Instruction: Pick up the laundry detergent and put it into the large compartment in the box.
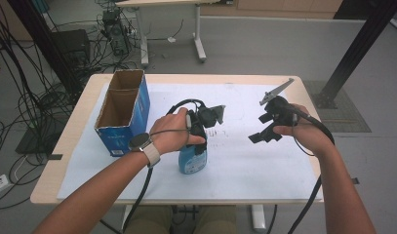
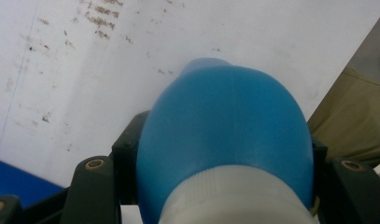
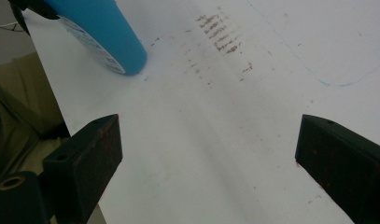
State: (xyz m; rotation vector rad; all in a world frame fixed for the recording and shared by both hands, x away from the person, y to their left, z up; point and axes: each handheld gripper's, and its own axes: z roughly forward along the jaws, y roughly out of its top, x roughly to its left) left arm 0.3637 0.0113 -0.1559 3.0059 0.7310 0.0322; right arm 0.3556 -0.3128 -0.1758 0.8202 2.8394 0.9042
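Left claw (image 1: 198, 134): pinched the blue bottle (image 1: 191, 158) near its top.
Bottle: stood upright on the white sheet (image 1: 264, 165), right of the box (image 1: 123, 114).
Right claw (image 1: 269, 124): spread wide, empty, well right of the bottle.

We see a blue plastic bottle (image 1: 190, 158) with a white collar at its neck and a pale printed label, standing upright on the white sheet near the table's front edge, right of the cardboard box.
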